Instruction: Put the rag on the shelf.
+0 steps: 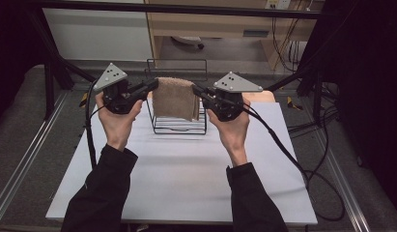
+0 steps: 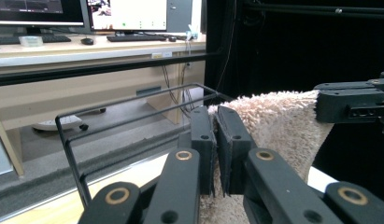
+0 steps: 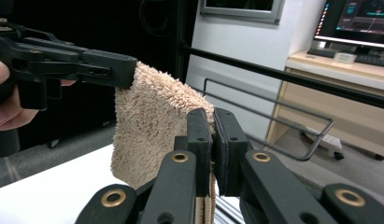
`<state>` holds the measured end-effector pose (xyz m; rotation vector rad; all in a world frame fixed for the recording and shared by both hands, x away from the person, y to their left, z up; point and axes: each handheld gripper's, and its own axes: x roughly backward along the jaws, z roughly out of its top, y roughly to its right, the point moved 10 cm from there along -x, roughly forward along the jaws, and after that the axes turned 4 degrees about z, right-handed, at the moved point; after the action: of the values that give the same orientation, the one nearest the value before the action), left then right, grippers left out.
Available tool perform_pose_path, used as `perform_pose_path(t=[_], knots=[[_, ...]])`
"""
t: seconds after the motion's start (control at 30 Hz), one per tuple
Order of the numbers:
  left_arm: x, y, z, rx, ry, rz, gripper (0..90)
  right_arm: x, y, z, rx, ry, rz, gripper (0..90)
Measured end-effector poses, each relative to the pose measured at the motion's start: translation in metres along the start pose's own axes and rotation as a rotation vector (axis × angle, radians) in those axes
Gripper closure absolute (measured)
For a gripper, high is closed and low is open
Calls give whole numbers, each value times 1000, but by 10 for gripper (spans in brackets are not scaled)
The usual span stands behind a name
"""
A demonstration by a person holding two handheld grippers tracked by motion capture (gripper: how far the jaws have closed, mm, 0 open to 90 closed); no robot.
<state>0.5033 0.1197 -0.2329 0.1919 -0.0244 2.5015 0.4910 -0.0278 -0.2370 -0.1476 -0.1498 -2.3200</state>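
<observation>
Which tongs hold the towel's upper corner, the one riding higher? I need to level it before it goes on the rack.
The left tongs: their corner of the towel sits slightly higher in the high view; the right tongs grip a little lower, beside the wire rack.

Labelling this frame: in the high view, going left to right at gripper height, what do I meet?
Left gripper → beige towel, held up above the wire rack → right gripper.

We read no text, label, brand, number or sign. Monitors [image 2: 126, 14] far left in left gripper view carry bright windows, content too small and blurred for us. Monitor [image 3: 355, 21] far right in right gripper view shows coloured lines, illegible. Small plate on desk front [image 1: 256, 33] unreadable.
</observation>
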Motion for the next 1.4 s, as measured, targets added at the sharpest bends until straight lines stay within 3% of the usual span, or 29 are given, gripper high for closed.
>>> perform_pose_path(t=[0.8,1.4], knots=[[-10,-10,41,4,68,12,860,-7,16,42,34,58,-35,862],[-14,-20,63,-2,103,25,860,-18,26,63,22,95,-43,862]])
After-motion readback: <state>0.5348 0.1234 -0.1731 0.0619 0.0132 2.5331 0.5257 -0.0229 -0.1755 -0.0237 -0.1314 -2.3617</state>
